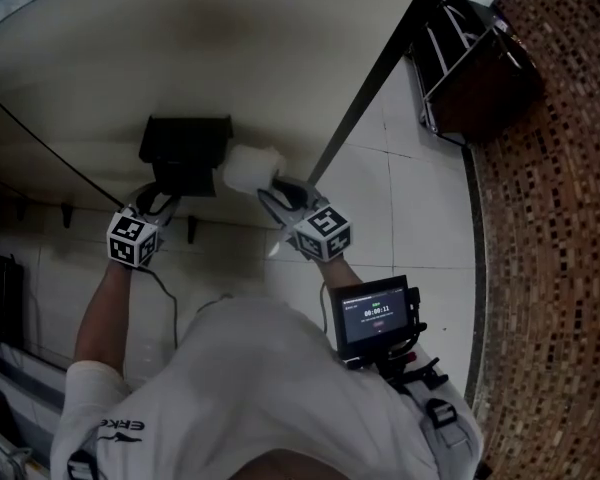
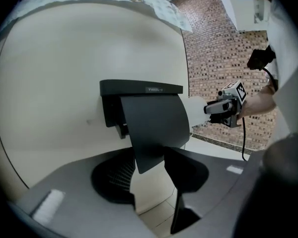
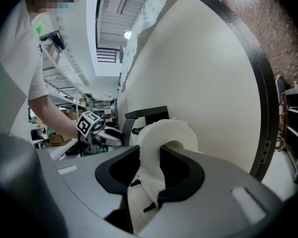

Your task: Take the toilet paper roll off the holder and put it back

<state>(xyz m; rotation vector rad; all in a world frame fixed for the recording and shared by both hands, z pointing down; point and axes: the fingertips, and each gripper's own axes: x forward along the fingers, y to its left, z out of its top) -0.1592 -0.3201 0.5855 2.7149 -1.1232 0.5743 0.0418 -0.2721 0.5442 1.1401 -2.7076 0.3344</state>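
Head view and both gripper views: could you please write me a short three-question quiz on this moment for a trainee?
1. Multiple choice: the right gripper is shut on A) the white toilet paper roll, B) a black cable, C) nothing.
2. True or false: both grippers grip the roll.
3. Short answer: what stands between the jaws of the left gripper?
Key: 1 A. 2 False, only the right one does. 3 The curved black flap of the black wall-mounted holder.
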